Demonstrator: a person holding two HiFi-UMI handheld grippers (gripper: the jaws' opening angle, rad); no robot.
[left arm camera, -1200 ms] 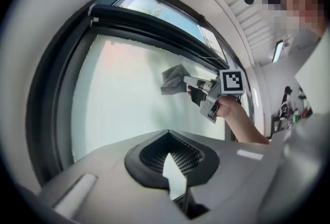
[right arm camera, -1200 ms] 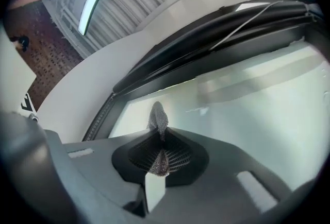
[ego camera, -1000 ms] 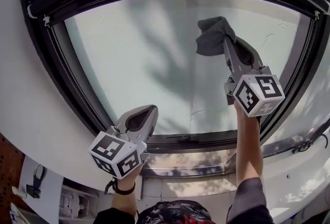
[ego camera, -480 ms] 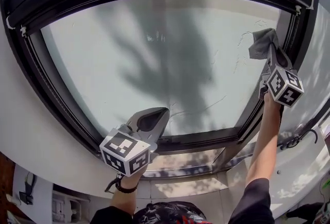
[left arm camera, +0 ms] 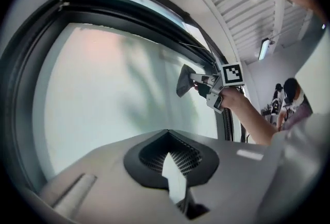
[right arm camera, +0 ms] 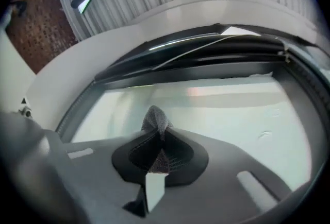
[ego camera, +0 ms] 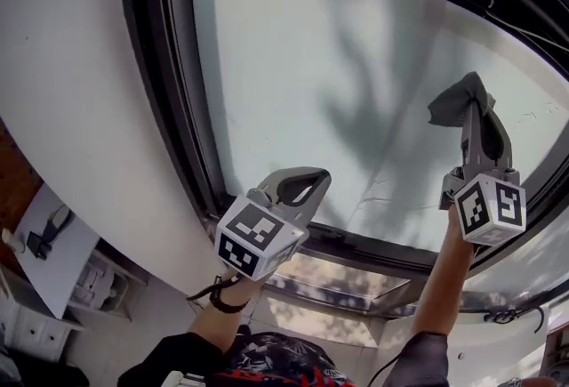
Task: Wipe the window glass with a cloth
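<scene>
The grey cloth (ego camera: 449,105) looks finely woven, the window glass (ego camera: 311,65) smooth and milky, its dark frame (ego camera: 178,83) smooth.

Cloth (ego camera: 455,100): dark grey, fine knit weave, bunched into a crumpled wad. It is pinched in the closed jaws of my right gripper (ego camera: 472,120). A small fold sits between the pads, and the rest pokes out past the tips in a peak. The wad is held up at the right part of the pane; whether it touches, I cannot confirm.

Window glass (ego camera: 320,65): large pane, pale and milky, nothing sharp seen through it. Soft grey branch-like shadows cross its middle. Faint thin streaks mark the surface beside and below the cloth.
</scene>
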